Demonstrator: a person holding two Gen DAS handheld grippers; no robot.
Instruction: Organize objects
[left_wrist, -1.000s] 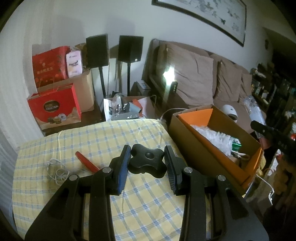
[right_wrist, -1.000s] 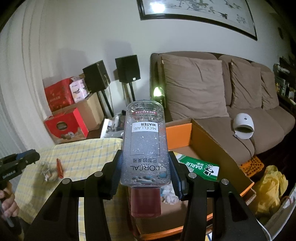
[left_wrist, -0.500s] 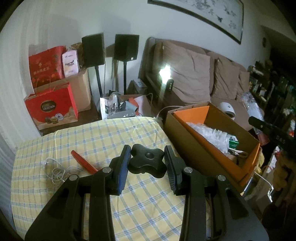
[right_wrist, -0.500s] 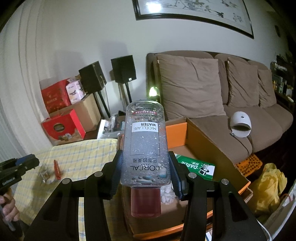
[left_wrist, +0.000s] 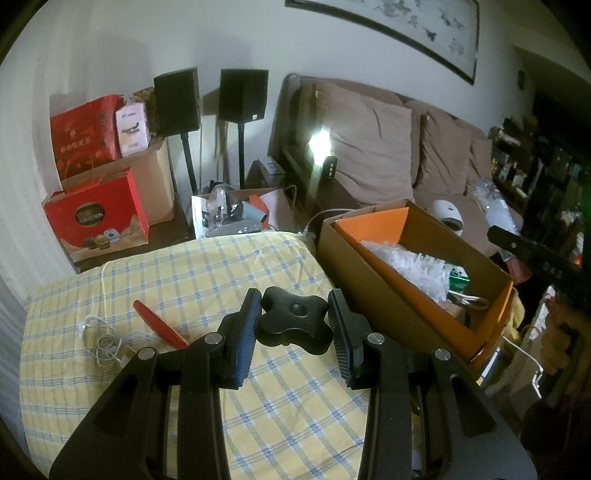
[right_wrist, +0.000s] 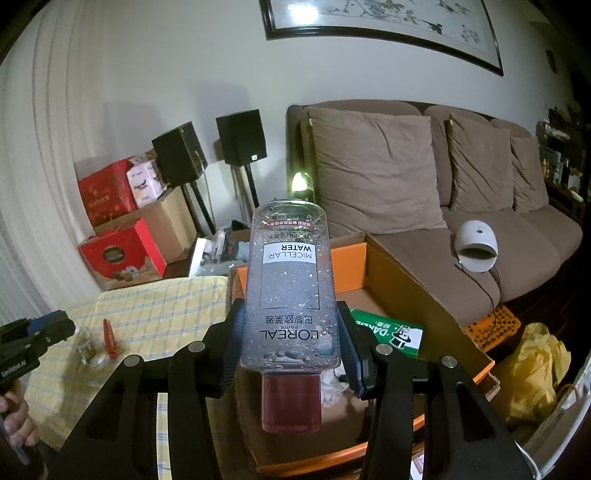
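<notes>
Currently 2 handheld grippers in view, each with something between its pads.

Left gripper (left_wrist: 294, 320): narrow set, blue-faced pads pressed on both sides of a black 4-lobed knob (left_wrist: 293, 321). Knob is carried above the yellow-and-blue checked cloth (left_wrist: 184, 273) of the table, gripper tilted downward. On the cloth to the left: a red flat tool (left_wrist: 159, 325), lying diagonally, and just beside it a tangle of white cable (left_wrist: 105, 341). Whether tool and cable touch, cannot tell.

Right gripper (right_wrist: 291, 345): medium set, pads clamped on the lower body of a clear micellar water bottle (right_wrist: 288, 291). Bottle is upside down to the camera, red cap (right_wrist: 290, 402) nearest the lens, base pointing away. Liquid inside full of bubbles. Bottle hangs over the near part of the open cardboard box (right_wrist: 417, 295), orange inside, which stands just off the table's right edge.

Box contents: a green toothpaste carton (right_wrist: 388, 332), white crumpled packing (left_wrist: 406, 262), some cable near the corner (left_wrist: 467, 301).

Background: brown sofa (right_wrist: 461, 221) with 3 cushions, a white domed device (right_wrist: 476, 245) on its seat, 2 black speakers (right_wrist: 242, 136) on stands, red gift boxes (left_wrist: 96, 218) at the wall. Yellow bag (right_wrist: 535, 369) on the floor right of the box.
</notes>
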